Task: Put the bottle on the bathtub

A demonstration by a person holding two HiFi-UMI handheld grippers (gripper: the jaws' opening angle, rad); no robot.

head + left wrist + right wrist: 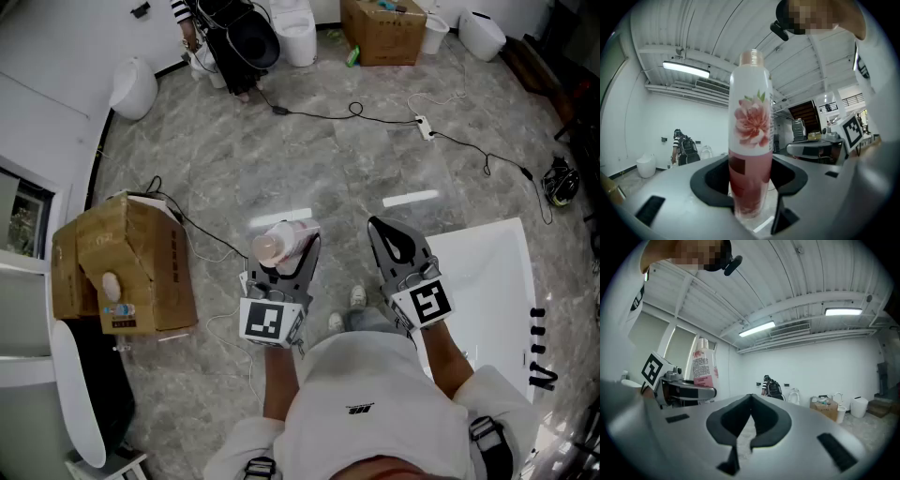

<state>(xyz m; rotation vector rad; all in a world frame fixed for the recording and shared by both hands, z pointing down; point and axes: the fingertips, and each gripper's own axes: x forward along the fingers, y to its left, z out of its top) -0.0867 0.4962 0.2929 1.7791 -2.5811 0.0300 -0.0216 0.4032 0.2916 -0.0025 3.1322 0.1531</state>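
Observation:
My left gripper is shut on a pink bottle with a flower label and a tan cap, held upright over the grey floor. In the left gripper view the bottle stands between the two jaws, clamped near its base. The same bottle shows at the left of the right gripper view. To the right, my right gripper is shut with nothing in it, its tips meeting. The white bathtub lies on the floor at the right, just beyond the right gripper.
An open cardboard box sits on the floor to the left. A black cable and power strip run across the floor ahead. A person with a backpack, a toilet and another box are at the far wall.

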